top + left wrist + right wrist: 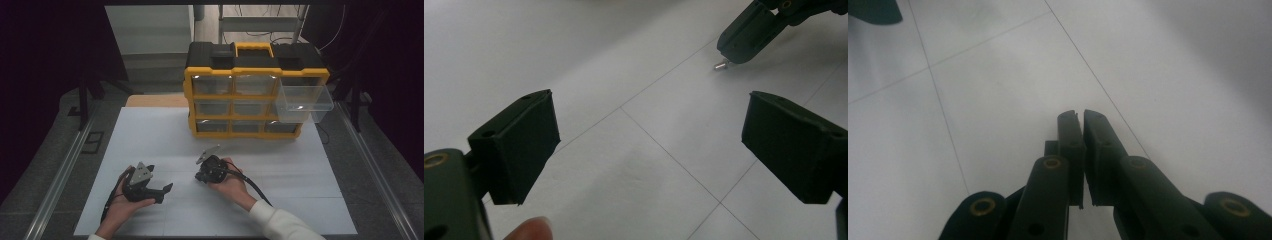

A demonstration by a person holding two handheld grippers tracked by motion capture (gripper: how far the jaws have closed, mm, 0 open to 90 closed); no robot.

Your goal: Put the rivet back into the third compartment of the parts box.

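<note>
While both hands rest low on the white table (150, 132), the high view shows the left gripper (161, 192) and the right gripper (200, 176) near its front edge, well apart from the yellow-and-black organizer (255, 95) at the back, whose clear drawer (304, 102) at the top right stands pulled out; that open drawer looks to be where the part belongs.

From the left gripper view, its blocky matte-black jaws gape with nothing between them; beyond, a small silvery pin (721, 65), short and cylindrical, lies on the smooth tiled sheet, touching or pinched under the right gripper's tip (744, 47); I cannot tell which.

Along the right gripper view (1082, 120), the jaws are clenched, a hairline slit between the flat pads; whether the pin is caught there is hidden; a slow lift, watching that it rises too, would serve best.
</note>
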